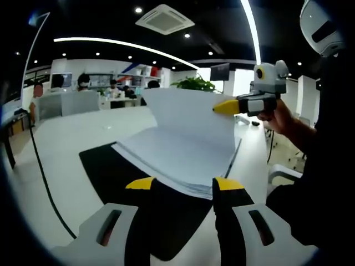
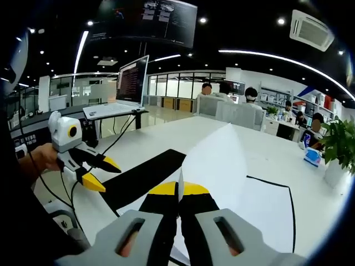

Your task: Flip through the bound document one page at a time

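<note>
Lying on a flat black mat (image 1: pixel 105 166) on the long white tabletop (image 1: pixel 55 144) is the thick white bound document (image 1: pixel 177 158), open, with its stack of pages flat. One thin white page (image 1: pixel 191 111) stands up from the stack, lifted at its far right corner.

The right tongs (image 2: pixel 178 191), with yellow tips and grey handles, are pinched closed on the edge of that page (image 2: pixel 216 160). In the left gripper view they (image 1: pixel 224 107) come in from the right, held by a person's hand (image 1: pixel 280 116), with the yellow tip touching the page corner.

The left tongs (image 1: pixel 184 184) are spread open and hold nothing. Their yellow tips sit just at the near edge of the document. In the right gripper view they (image 2: pixel 102 173) hang at the left, jaws apart, above the tabletop near the mat (image 2: pixel 144 177).

Far off, a green leafy plant (image 1: pixel 194 84) stands past the tabletop, and people sit at desks. A thin black cable (image 1: pixel 41 172) runs along the tabletop at the left.
</note>
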`<state>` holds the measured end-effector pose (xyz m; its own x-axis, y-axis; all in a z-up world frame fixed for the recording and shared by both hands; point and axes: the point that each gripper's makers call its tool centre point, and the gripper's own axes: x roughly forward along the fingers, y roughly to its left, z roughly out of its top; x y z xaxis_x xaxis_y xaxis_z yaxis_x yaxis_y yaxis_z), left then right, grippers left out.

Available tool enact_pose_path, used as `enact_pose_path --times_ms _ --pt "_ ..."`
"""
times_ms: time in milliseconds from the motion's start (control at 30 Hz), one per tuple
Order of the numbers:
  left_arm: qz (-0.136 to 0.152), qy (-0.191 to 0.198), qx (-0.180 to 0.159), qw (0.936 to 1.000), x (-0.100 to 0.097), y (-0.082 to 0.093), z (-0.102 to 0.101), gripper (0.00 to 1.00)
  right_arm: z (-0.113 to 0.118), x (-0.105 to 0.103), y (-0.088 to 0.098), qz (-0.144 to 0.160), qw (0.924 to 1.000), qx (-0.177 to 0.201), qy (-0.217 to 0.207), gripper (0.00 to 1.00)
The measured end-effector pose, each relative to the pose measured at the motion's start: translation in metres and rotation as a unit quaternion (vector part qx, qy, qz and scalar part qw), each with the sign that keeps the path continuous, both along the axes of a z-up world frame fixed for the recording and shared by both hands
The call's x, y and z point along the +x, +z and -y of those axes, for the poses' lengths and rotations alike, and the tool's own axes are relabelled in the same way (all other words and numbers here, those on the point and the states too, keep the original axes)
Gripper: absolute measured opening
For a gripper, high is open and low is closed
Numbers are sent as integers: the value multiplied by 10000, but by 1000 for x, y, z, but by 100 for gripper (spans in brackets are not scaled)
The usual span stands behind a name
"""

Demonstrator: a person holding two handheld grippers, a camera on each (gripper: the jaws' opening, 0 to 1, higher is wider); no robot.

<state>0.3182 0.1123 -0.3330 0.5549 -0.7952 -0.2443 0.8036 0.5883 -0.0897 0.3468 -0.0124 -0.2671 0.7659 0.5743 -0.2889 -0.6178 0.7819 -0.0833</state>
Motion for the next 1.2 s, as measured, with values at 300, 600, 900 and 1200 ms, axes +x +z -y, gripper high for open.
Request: enact_pose_path --times_ms 300,600,900,1200 --pt "-78 4 29 10000 0 -3 -3 42 -8 0 -9 -122 9999 23 100 1" --pt "-83 4 25 10000 2 -3 -6 42 -14 0 -13 -161 9997 -8 167 1" --pt "-135 -32 8 9999 0 -3 -12 42 -21 -1 -22 -198 9996 -30 177 1" --pt "-173 -65 95 9998 -1 -6 -17 42 -30 -4 -36 -285 9993 -96 206 1"
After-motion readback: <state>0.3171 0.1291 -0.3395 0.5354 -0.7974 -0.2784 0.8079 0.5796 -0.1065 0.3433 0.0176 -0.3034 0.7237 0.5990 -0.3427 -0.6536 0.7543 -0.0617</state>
